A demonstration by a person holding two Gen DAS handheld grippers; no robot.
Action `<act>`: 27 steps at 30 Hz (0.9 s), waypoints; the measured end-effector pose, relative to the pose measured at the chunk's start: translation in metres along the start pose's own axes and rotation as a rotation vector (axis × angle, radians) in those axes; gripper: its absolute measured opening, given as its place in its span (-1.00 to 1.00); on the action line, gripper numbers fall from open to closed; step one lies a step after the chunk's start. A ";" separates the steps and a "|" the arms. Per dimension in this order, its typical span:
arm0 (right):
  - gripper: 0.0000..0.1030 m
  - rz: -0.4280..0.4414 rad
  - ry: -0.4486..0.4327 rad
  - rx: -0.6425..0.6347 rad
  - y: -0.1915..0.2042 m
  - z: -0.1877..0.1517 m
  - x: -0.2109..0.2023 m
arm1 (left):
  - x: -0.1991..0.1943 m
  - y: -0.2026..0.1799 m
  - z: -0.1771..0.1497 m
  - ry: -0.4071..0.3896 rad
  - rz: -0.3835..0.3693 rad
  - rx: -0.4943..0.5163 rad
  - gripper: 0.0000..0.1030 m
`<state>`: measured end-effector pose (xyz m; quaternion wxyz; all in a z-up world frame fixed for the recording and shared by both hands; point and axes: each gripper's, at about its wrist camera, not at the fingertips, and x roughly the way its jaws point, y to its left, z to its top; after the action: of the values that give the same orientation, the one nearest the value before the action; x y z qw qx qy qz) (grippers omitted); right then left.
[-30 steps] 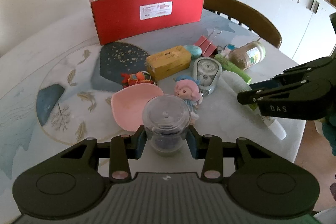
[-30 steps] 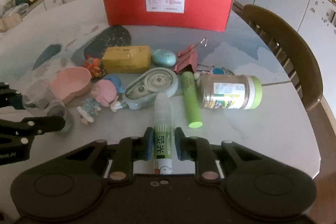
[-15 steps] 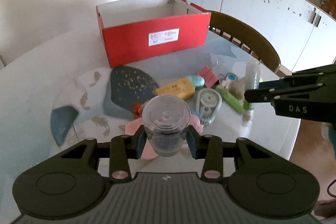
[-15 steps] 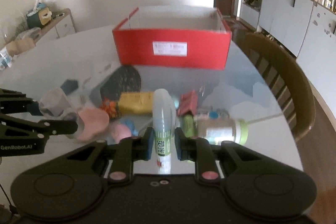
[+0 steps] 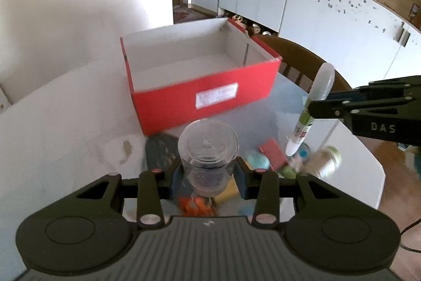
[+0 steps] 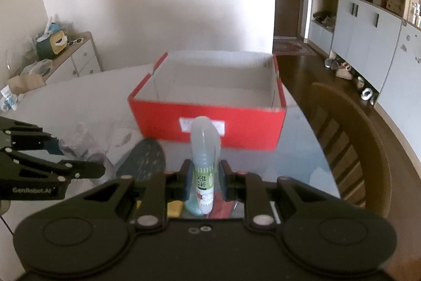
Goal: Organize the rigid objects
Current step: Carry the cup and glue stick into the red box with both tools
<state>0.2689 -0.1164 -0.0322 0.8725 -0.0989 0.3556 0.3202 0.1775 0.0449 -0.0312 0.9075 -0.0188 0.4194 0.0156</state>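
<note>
While the left hand-held gripper [image 5: 209,177] pinches a clear plastic cup [image 5: 208,152] between its blue pads, the cup is held above the bench [image 5: 65,138], its closed base facing the camera. The right hand-held gripper [image 6: 202,182] clamps a glue bottle [image 6: 204,170] across its green label, the translucent cap pointing up and away; in the left wrist view the same bottle [image 5: 310,109] hangs tilted in the air at the right, clear of the bench. Beyond both tools stands an open red cardboard box [image 5: 205,99] with a white interior and a white label on its near wall; nothing is visible inside it. Below the raised cup and bottle, partly blurred, lie the remaining items on the bench: a pale blue oval object [image 5: 256,161], a red binder clip [image 5: 272,153], a lidded jar on its side [image 5: 327,162], a yellow block [image 5: 227,190] and an orange toy [image 5: 196,204]. A wooden chair [image 6: 350,141] stands at the right edge of the bench. In the right wrist view the left hand-held gripper [image 6: 79,159] appears at the left, with the cup faintly visible between its fingers.
</note>
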 end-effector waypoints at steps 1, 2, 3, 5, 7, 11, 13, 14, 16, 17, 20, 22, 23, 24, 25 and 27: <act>-0.61 0.002 0.000 -0.005 -0.003 0.006 0.003 | 0.004 0.001 0.007 0.003 0.004 0.006 -0.22; -0.61 0.000 -0.002 -0.007 -0.006 0.012 0.007 | 0.009 0.003 0.016 0.007 0.009 0.007 -0.22; -0.61 0.001 -0.002 -0.007 -0.010 0.018 0.009 | 0.013 0.004 0.022 0.011 0.016 0.006 -0.22; -0.61 0.008 -0.001 -0.011 -0.016 0.030 0.016 | 0.020 0.006 0.036 0.022 0.018 0.009 -0.22; -0.61 0.008 -0.002 -0.022 -0.021 0.041 0.023 | 0.028 0.007 0.051 0.031 0.017 0.015 -0.22; -0.61 0.013 -0.002 -0.034 -0.032 0.063 0.038 | 0.043 0.009 0.080 0.038 0.031 0.022 -0.22; -0.61 0.017 -0.004 -0.039 -0.036 0.074 0.046 | 0.050 0.013 0.094 0.037 0.037 0.018 -0.22; -0.61 0.018 -0.005 -0.042 -0.038 0.080 0.050 | 0.055 0.016 0.102 0.039 0.043 0.014 -0.22; -0.61 0.017 -0.010 -0.042 -0.043 0.091 0.058 | 0.062 0.020 0.114 0.043 0.054 0.008 -0.22; -0.61 0.019 -0.013 -0.043 -0.045 0.096 0.062 | 0.067 0.021 0.122 0.043 0.064 0.009 -0.22; -0.61 0.027 -0.010 -0.045 -0.051 0.110 0.074 | 0.081 0.028 0.138 0.048 0.084 0.010 -0.22; -0.61 0.024 -0.009 -0.049 -0.055 0.116 0.084 | 0.092 0.033 0.147 0.051 0.105 0.005 -0.22; -0.61 0.024 -0.007 -0.048 -0.057 0.118 0.089 | 0.097 0.034 0.150 0.054 0.119 0.008 -0.22; -0.61 0.028 -0.003 -0.047 -0.059 0.121 0.094 | 0.103 0.036 0.153 0.061 0.128 0.007 -0.22; -0.61 0.030 0.002 -0.047 -0.061 0.122 0.099 | 0.108 0.037 0.154 0.071 0.131 0.006 -0.22; -0.61 0.040 0.025 -0.044 -0.064 0.123 0.112 | 0.123 0.040 0.157 0.096 0.139 0.009 -0.22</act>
<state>0.4385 -0.0621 -0.0234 0.8591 -0.1148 0.3612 0.3440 0.3743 0.0938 -0.0241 0.8832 0.0134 0.4627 0.0756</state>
